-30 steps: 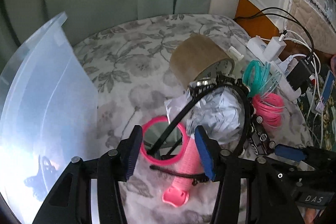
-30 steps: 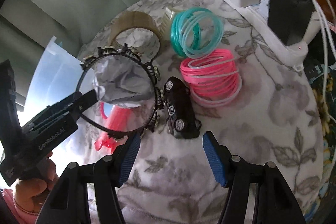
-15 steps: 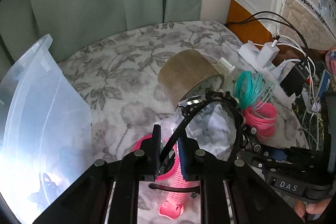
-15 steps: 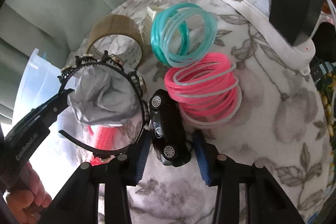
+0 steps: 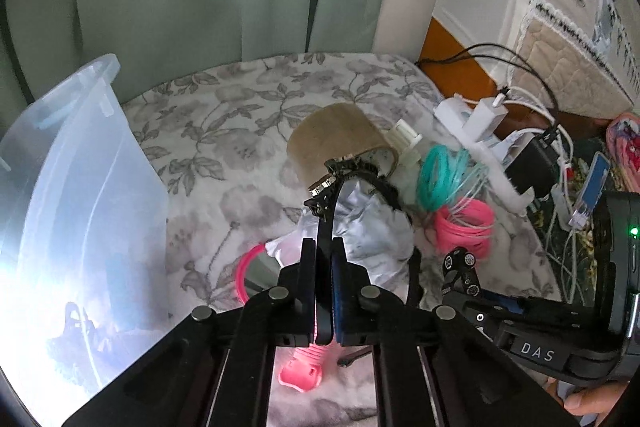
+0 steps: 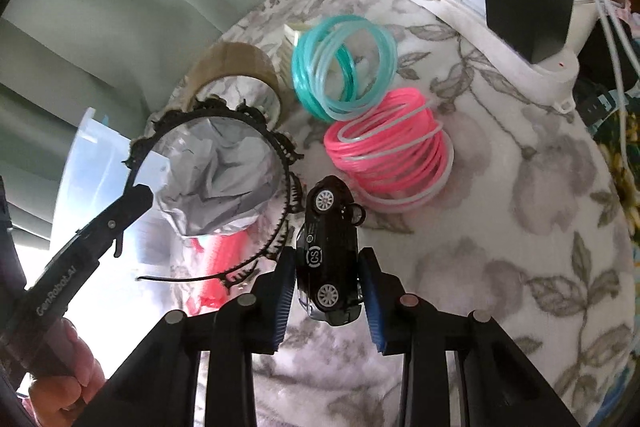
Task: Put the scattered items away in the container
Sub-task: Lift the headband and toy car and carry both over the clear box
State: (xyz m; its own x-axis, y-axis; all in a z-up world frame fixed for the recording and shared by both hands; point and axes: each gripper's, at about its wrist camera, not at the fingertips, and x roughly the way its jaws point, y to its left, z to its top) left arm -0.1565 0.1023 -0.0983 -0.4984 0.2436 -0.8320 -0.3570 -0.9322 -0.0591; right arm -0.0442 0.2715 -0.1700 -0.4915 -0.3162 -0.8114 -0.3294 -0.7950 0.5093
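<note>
My left gripper (image 5: 323, 247) is shut on one end of a black toothed headband (image 5: 340, 183), which arches up over a crumpled silver bag (image 5: 368, 231). In the right wrist view the headband (image 6: 224, 111) hangs from the left gripper (image 6: 136, 195) just above the bedspread. The right gripper (image 6: 328, 263) has its jaws closing on a black toy car (image 6: 326, 247); both blue pads press its sides and the car tilts nose up. The clear plastic tub (image 5: 80, 187) stands at the left, with something dark inside it.
On the floral bedspread lie a brown tape roll (image 5: 336, 131), a teal coil (image 6: 344, 63), a pink coil (image 6: 388, 151) and a pink hand mirror (image 5: 244, 267). A white power strip (image 6: 500, 23) with chargers and cables runs along the right edge. Green curtains hang behind.
The left jaws closed on the headband and lifted it a little. The right gripper moved forward around the toy car and its jaws narrowed onto it, tipping it.
</note>
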